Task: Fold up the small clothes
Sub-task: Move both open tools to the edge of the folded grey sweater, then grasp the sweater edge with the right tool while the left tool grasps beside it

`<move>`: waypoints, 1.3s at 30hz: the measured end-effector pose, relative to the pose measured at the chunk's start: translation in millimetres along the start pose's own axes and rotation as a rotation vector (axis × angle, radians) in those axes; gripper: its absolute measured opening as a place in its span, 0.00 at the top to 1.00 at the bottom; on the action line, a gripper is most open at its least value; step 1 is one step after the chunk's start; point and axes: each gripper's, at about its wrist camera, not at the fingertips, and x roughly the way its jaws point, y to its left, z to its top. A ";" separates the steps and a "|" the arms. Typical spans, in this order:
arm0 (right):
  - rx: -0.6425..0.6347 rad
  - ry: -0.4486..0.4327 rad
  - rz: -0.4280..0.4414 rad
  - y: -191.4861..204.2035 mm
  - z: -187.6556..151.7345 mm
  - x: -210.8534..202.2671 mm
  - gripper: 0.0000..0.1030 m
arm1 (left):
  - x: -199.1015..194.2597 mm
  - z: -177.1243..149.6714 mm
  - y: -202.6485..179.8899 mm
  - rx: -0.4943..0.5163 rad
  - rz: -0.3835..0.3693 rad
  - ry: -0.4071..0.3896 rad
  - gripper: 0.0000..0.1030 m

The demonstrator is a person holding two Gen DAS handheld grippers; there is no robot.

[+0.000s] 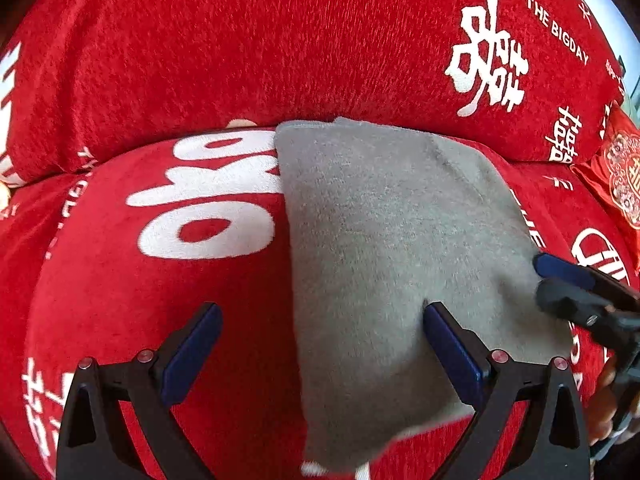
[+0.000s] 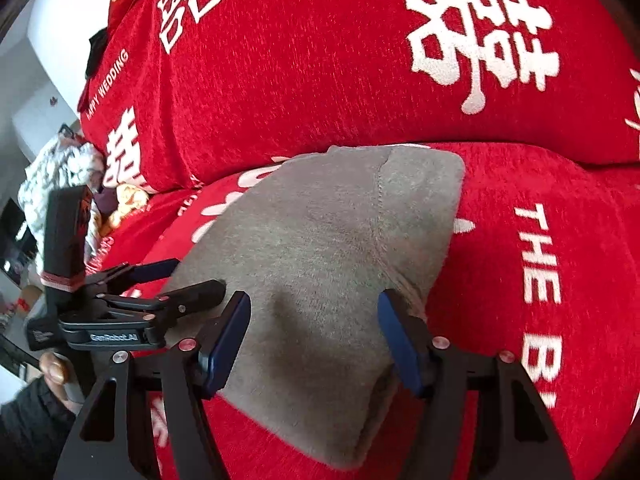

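A small grey fleece garment [image 1: 384, 248] lies folded flat on a red sofa seat cushion [image 1: 160, 300]; it also shows in the right wrist view [image 2: 320, 248]. My left gripper [image 1: 320, 320] is open, its jaws straddling the garment's left edge just above the cloth. My right gripper [image 2: 314, 314] is open, its jaws spread over the garment's near end, holding nothing. The right gripper shows at the garment's right edge in the left wrist view [image 1: 568, 280]. The left gripper shows at the garment's left edge in the right wrist view [image 2: 176, 280].
The red sofa back cushion [image 1: 280, 40] with white lettering rises right behind the garment. A red embroidered pillow [image 1: 616, 176] sits at the far right. A pile of patterned cloth [image 2: 60, 176] lies beyond the sofa's left end.
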 end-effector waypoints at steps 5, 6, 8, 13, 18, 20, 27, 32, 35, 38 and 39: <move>0.096 -0.058 -0.108 -35.8 -6.8 -38.0 0.22 | -21.4 3.3 35.3 -0.054 0.038 -0.004 0.02; 0.140 -0.058 -0.113 -48.2 -7.8 -43.9 0.22 | -21.5 5.0 46.3 -0.082 0.041 0.010 0.02; 0.227 -0.057 -0.114 -69.0 -8.7 -52.2 0.22 | -18.0 8.0 66.8 -0.137 0.003 0.046 0.02; 0.372 -0.016 -0.051 -97.1 -3.3 -44.7 0.22 | 1.0 18.4 84.2 -0.251 -0.107 0.106 0.02; 0.398 0.051 0.029 -89.3 12.6 -6.1 0.22 | 20.9 39.0 58.4 -0.236 -0.195 0.149 0.02; 0.409 0.070 0.055 -86.7 16.5 6.5 0.22 | 30.0 45.4 46.8 -0.211 -0.218 0.195 0.02; 0.424 0.127 0.133 -76.5 24.5 42.6 0.22 | 55.4 58.9 22.3 -0.185 -0.238 0.264 0.02; 0.366 0.147 0.114 -63.6 29.5 72.9 0.22 | 80.6 57.4 12.3 -0.210 -0.270 0.315 0.02; 0.344 0.145 0.083 -59.9 38.7 84.1 0.22 | 85.3 63.4 8.9 -0.199 -0.272 0.321 0.02; 0.347 0.150 0.088 -59.6 45.2 91.4 0.23 | 91.2 69.9 6.5 -0.169 -0.268 0.334 0.02; 0.335 0.151 0.085 -57.9 45.6 92.6 0.23 | 92.6 71.6 5.6 -0.160 -0.266 0.334 0.02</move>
